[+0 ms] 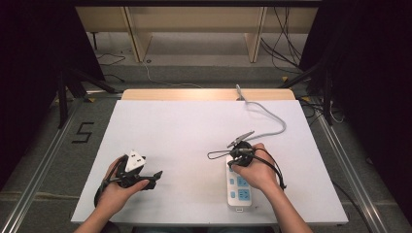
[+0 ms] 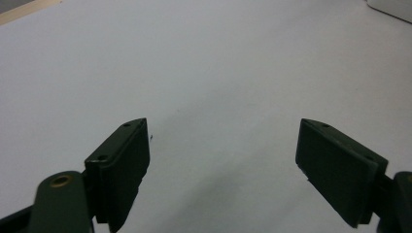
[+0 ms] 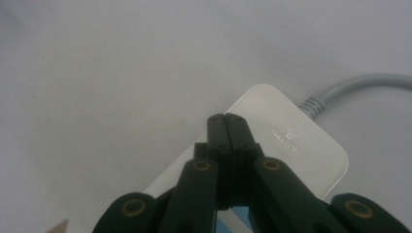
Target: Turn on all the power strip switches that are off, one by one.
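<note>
A white power strip (image 1: 239,188) with blue sockets lies at the near right of the white table (image 1: 184,131). Its grey cable (image 1: 272,119) curves off toward the back edge. My right gripper (image 1: 238,154) hovers over the strip's far end. In the right gripper view the right gripper (image 3: 226,120) has its jaws pressed together with nothing between them, just above the strip's blank end (image 3: 296,145), where the cable (image 3: 362,83) enters. My left gripper (image 1: 156,175) rests near the front left, pointing right. The left gripper (image 2: 223,150) stands wide open over bare table.
A white block (image 1: 135,160) sits on top of the left gripper. A thin black cable loop (image 1: 217,155) trails from the right gripper. A white corner (image 2: 394,7) shows at the top right of the left gripper view. Wooden furniture legs and floor cables lie beyond the table.
</note>
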`<state>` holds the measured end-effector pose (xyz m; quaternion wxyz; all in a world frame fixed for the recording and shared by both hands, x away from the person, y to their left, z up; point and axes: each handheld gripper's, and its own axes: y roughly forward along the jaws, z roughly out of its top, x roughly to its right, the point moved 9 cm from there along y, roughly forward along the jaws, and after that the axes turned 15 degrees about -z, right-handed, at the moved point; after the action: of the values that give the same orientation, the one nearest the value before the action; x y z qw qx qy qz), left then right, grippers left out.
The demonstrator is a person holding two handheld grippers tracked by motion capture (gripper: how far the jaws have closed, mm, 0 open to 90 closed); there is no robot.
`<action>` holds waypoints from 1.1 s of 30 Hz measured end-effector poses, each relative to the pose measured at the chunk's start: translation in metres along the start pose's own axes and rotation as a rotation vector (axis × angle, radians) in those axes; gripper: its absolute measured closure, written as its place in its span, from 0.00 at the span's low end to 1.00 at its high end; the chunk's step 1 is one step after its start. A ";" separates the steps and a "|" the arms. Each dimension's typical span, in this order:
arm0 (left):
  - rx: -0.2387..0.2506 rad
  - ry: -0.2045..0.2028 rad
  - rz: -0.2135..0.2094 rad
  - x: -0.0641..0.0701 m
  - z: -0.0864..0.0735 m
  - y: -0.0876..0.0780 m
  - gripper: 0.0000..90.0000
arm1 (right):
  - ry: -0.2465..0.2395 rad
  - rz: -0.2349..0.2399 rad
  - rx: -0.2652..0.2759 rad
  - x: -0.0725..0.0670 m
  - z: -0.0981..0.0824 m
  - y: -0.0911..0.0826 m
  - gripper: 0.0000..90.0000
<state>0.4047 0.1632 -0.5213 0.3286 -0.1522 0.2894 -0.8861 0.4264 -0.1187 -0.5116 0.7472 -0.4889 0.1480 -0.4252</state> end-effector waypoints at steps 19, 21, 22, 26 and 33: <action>-0.003 0.000 -0.003 0.000 0.000 0.000 0.22 | -0.020 -0.006 -0.023 -0.002 -0.001 0.003 1.00; -0.002 -0.001 -0.002 0.000 0.000 0.000 0.22 | -0.020 -0.007 -0.023 -0.002 -0.001 0.003 1.00; -0.001 0.000 -0.001 0.000 0.000 0.000 0.22 | -0.017 -0.007 -0.025 -0.002 -0.001 0.003 1.00; 0.000 0.000 -0.001 0.000 0.000 0.000 0.22 | -0.018 -0.015 -0.028 -0.003 -0.002 0.003 1.00; 0.000 -0.002 -0.002 0.001 0.000 0.000 0.22 | -0.010 -0.015 -0.032 -0.003 -0.002 0.004 1.00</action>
<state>0.4043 0.1626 -0.5216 0.3280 -0.1533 0.2888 -0.8863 0.4256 -0.1173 -0.5169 0.7368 -0.5039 0.1473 -0.4259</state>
